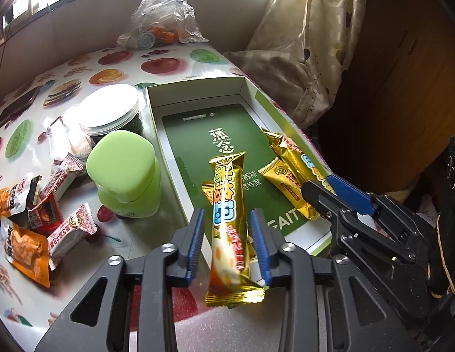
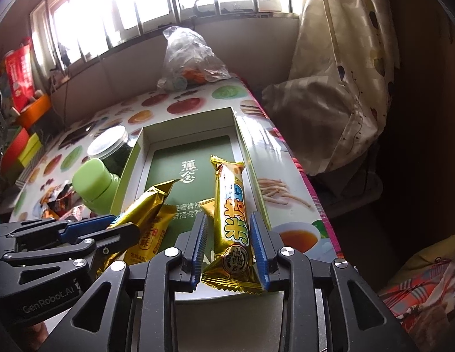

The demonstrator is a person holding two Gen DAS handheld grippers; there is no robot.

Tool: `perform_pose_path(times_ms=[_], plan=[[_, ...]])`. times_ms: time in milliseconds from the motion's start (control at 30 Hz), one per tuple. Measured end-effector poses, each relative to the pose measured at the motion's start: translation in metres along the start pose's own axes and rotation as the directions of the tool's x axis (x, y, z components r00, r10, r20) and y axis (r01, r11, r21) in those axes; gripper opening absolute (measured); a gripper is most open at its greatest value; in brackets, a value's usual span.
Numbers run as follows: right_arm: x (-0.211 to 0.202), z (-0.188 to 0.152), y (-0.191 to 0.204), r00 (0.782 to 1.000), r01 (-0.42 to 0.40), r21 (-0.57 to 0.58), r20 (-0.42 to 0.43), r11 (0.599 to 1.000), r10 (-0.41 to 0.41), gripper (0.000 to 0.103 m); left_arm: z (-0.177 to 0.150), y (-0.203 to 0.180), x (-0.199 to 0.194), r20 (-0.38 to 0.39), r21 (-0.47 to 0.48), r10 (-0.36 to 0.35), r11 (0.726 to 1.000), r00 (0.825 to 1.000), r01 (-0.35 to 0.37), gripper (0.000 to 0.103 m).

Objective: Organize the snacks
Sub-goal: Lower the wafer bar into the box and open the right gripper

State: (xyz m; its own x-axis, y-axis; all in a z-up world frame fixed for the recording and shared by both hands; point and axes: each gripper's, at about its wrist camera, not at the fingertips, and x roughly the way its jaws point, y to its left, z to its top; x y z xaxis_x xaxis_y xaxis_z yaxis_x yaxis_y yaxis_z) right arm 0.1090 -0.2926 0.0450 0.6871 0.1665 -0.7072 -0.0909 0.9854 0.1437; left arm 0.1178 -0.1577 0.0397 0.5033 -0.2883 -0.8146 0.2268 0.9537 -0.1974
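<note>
A white open box (image 1: 198,94) (image 2: 186,117) with a green insert lies on the fruit-print table. My left gripper (image 1: 229,234) (image 2: 124,224) is open, and a gold snack bar (image 1: 227,205) (image 2: 151,205) stands lengthwise between its blue pads, with a slim gap on each side. The bar's far end reaches over the insert. My right gripper (image 2: 229,228) (image 1: 318,182) is open around a second gold bar (image 2: 232,205) (image 1: 289,164) at the box's right side; a gap shows at its left pad. The edge of a third gold pack (image 1: 207,193) lies on the insert.
Left of the box stand a green-capped bottle (image 1: 121,170) and a white-lidded jar (image 1: 110,111). Several small snack packs (image 1: 36,211) lie at the table's left. A clear plastic bag (image 1: 160,17) sits at the back. A curtain (image 1: 309,44) hangs past the table's right edge.
</note>
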Motion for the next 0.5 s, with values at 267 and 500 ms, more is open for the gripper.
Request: perform_pose_path(times_ms=[267, 500], plan=[[-0.010, 0.001, 0.004, 1.000, 0.001, 0.009, 0.016, 1.000, -0.002, 0.035, -0.001, 0.004, -0.012, 0.022, -0.006, 0.000, 1.000, 1.000, 0.000, 0.037], [-0.020, 0.000, 0.010, 1.000, 0.001, 0.018, 0.030, 1.000, -0.001, 0.036, -0.004, 0.008, -0.029, 0.061, -0.006, -0.008, 1.000, 0.998, 0.008, 0.037]])
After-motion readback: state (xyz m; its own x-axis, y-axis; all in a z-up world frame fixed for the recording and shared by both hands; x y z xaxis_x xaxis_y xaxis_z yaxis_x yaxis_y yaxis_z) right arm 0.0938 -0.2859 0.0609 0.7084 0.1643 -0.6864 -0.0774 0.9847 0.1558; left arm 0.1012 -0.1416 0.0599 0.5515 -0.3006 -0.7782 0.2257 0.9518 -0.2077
